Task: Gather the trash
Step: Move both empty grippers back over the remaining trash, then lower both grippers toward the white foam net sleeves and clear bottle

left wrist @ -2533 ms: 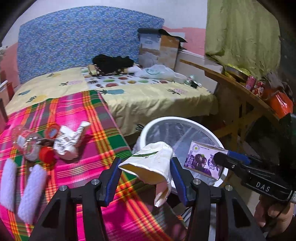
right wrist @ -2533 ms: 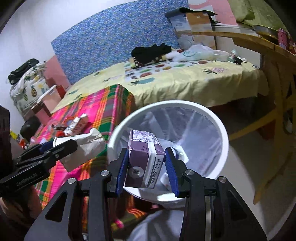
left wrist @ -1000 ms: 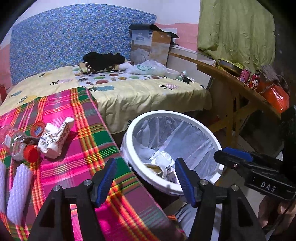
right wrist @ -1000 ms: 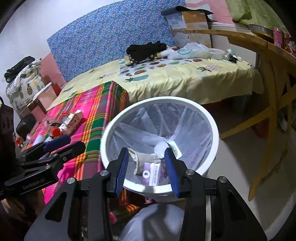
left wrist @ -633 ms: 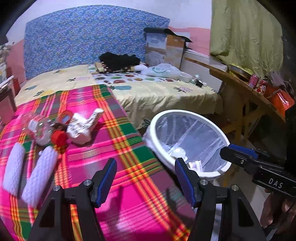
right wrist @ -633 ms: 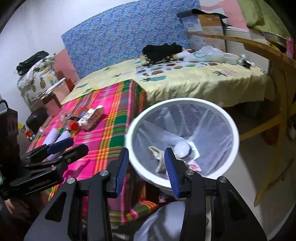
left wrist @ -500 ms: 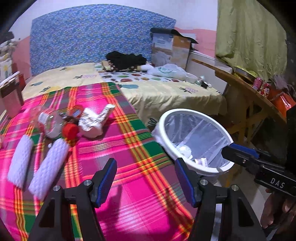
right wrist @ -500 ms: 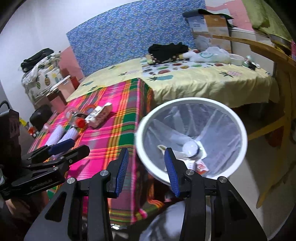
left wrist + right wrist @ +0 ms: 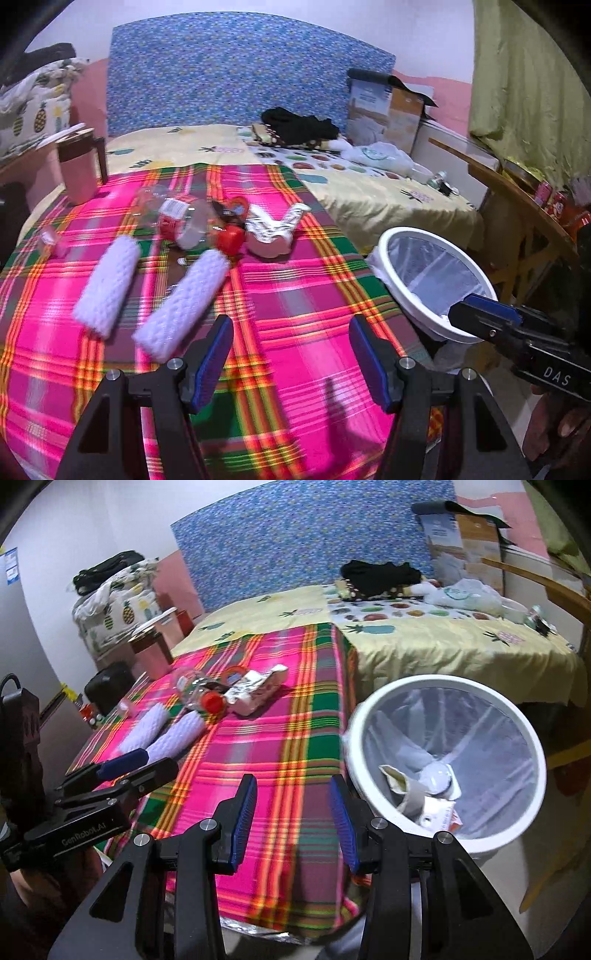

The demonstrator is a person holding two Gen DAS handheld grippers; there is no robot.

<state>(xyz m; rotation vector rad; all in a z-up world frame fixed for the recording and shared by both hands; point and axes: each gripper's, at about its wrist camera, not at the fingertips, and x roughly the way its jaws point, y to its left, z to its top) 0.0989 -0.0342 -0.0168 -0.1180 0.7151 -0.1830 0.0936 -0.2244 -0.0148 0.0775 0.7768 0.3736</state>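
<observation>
The remaining trash lies clustered on the pink plaid tablecloth, well ahead of both sets of jaws: a crushed clear plastic bottle with a red label and red cap, a crumpled white wrapper beside it, and two white knitted-looking foam net sleeves nearer the camera. The left gripper hangs over bare cloth, its blue-padded jaws spread wide with nothing between them. The right gripper is likewise released and empty, near the table's edge. Just beside it stands the round white bin with a translucent liner, holding crumpled paper and a small carton. Motion blur softens the cloth; the bottle's label is unreadable.
</observation>
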